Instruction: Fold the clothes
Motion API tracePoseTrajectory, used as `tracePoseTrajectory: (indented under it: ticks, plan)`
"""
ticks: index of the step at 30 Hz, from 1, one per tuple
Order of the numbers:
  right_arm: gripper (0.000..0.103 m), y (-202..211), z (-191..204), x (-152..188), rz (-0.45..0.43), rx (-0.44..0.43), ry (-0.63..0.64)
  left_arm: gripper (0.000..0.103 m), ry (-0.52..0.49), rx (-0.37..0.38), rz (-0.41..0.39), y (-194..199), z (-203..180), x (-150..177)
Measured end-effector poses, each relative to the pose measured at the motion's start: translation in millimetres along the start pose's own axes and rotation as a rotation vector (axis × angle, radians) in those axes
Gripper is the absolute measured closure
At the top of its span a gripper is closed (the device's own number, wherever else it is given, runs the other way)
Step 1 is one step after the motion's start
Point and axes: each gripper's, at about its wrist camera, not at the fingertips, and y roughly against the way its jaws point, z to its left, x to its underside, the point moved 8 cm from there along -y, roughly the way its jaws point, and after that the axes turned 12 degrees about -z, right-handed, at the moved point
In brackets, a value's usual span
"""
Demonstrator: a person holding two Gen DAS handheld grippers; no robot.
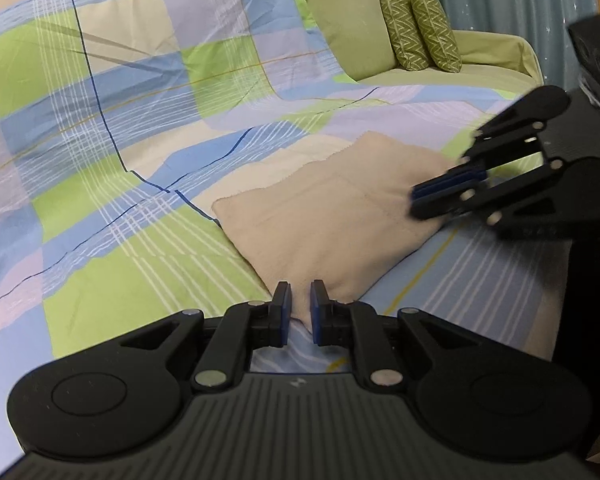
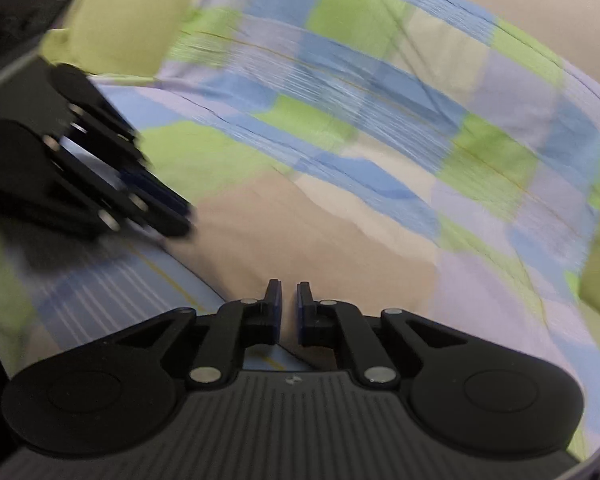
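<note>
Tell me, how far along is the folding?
Already done: the beige cloth lies on the checked bedspread as a compact folded shape. In hand: the left tongs pinch its near corner; the right tongs appear closed at its far side. Left: apparently another fold, or setting it aside.

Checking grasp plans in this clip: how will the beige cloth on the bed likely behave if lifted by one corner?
The beige cloth is probably floppy: it lies flat, following the checked bedspread. It looks thin and light, so it should drape and sag from the left gripper. Its matte, fuzzy surface suggests little slipping in the jaws.
</note>
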Motion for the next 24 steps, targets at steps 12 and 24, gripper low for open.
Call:
tracePoseTrajectory:
  ticks: [12,24]
  plan:
    - [0.093,20,-43,16,0.014,0.075,-0.245,0.089,0.04,-0.021,0.019,7,2,-9]
    - [0.092,-12,-7,-31,-0.068,-0.056,-0.175,0.089,0.001,0.011,0.02,-27,1,-27]
